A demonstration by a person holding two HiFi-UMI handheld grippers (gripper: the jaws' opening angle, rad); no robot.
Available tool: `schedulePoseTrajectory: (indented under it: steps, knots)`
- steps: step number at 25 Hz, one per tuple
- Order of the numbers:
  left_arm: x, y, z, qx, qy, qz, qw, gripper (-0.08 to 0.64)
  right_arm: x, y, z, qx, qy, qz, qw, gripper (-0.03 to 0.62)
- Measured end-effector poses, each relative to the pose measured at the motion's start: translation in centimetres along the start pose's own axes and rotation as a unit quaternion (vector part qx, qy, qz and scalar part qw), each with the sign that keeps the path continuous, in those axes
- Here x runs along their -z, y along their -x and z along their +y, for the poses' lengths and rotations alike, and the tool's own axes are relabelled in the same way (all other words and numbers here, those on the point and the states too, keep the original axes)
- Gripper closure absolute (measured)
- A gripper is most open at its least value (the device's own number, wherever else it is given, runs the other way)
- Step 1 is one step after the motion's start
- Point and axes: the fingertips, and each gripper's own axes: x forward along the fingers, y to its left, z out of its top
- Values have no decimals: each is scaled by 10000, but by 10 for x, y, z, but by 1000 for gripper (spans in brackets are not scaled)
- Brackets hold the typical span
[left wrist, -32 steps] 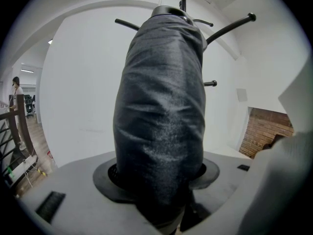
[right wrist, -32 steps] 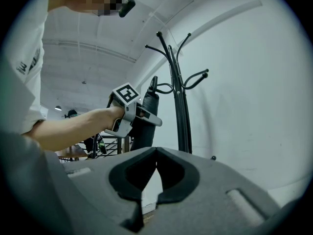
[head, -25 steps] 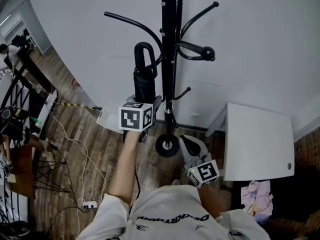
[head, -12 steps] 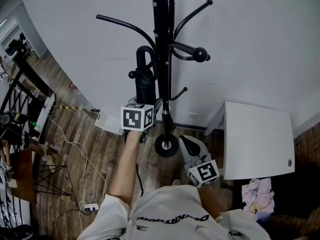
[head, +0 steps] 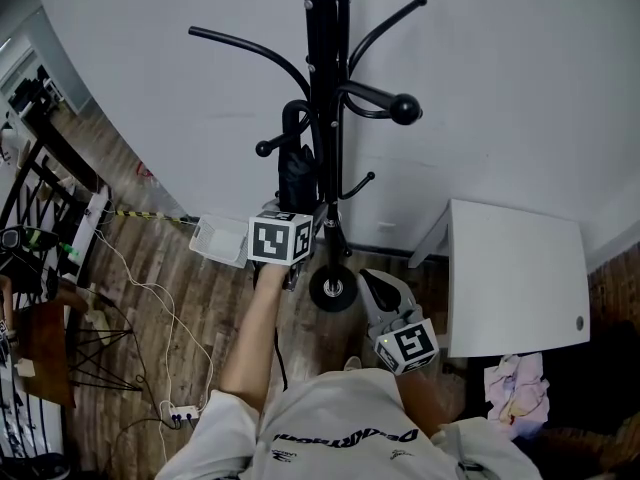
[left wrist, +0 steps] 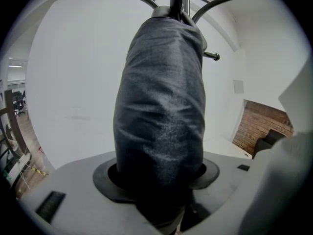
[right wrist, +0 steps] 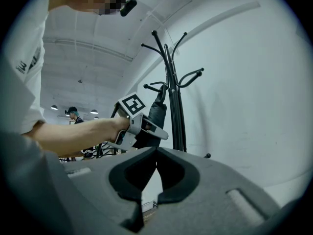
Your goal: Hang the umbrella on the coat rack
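Since a second ago the left gripper (head: 298, 208) has come down a little, and the folded black fabric umbrella (left wrist: 161, 106) has sunk with it, so that its curved black handle (head: 292, 118), which then stood above the short knob-tipped black peg (head: 268, 148), now loops over that peg. Nearest the camera, the right gripper (right wrist: 157, 151) is held level in front of the person's white shirt (head: 340, 433), low beside the rack's foot. Its jaws are pressed together at the tips and there is nothing between them. Beyond it, at the end of the bare left forearm (head: 250, 338), the left gripper is pinching the umbrella's lower body. In the left gripper view the dark fabric fills the gap between the jaws and rises straight up out of them. The umbrella stands upright, close against the tall black metal coat rack (head: 322, 68) on its left side. Whether the handle's weight already rests on the peg I cannot tell. The rack's round black base (head: 333, 290) sits on the brown wooden plank floor (head: 200, 308), between a shallow white box (head: 222, 240) at the left and a white square table (head: 515, 278) at the right — both near the plain white wall (head: 500, 88) behind.
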Motion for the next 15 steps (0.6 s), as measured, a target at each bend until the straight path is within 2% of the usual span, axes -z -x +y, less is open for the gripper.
schedulePoseTrajectory:
  steps: [15]
  knots:
    - [19, -7, 1, 61, 51, 13, 10000, 311, 3, 2, 1, 19, -36, 54, 10000, 592]
